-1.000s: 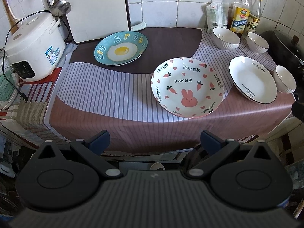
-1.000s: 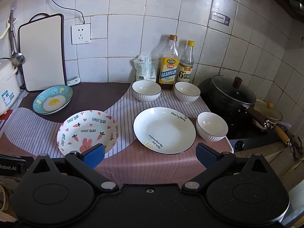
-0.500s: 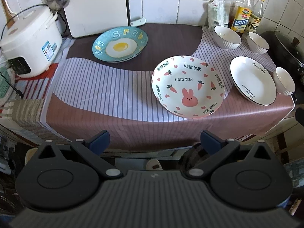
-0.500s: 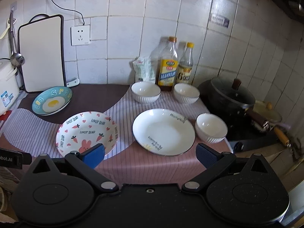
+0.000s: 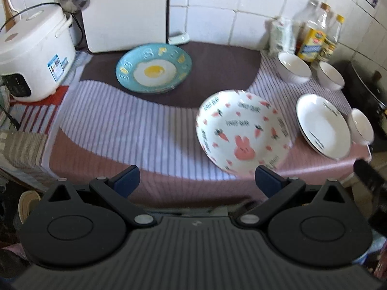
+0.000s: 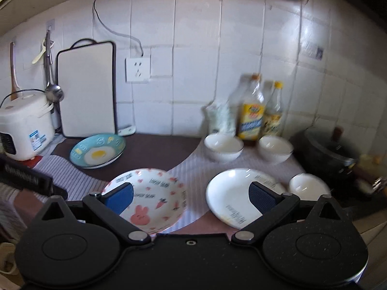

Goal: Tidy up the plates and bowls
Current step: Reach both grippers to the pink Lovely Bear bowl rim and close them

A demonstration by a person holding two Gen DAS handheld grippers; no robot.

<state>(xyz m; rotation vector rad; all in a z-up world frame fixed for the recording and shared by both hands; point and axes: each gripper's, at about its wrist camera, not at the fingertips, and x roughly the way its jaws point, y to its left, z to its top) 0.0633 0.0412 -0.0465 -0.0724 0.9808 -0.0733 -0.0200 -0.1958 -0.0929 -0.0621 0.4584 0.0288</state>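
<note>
A pink bunny plate (image 5: 244,131) (image 6: 147,199) lies mid-counter. A blue egg plate (image 5: 154,68) (image 6: 98,151) sits at the back left. A white plate (image 5: 323,126) (image 6: 238,197) lies to the right, with a small white bowl (image 5: 362,126) (image 6: 308,186) beside it. Two more white bowls (image 5: 293,67) (image 6: 223,146) stand near the bottles. My left gripper (image 5: 197,180) is open and empty at the counter's front edge. My right gripper (image 6: 191,197) is open and empty, low over the front edge between the bunny plate and the white plate.
A white rice cooker (image 5: 33,58) stands at the far left. A cutting board (image 6: 87,89) leans on the tiled wall. Oil bottles (image 6: 251,111) stand at the back. A black pot (image 6: 331,154) sits on the stove to the right. A striped cloth (image 5: 116,125) covers the counter.
Both grippers have moved forward toward the counter. The right view has tilted upward and shifted left, with blur. Plates and bowls have not moved.
</note>
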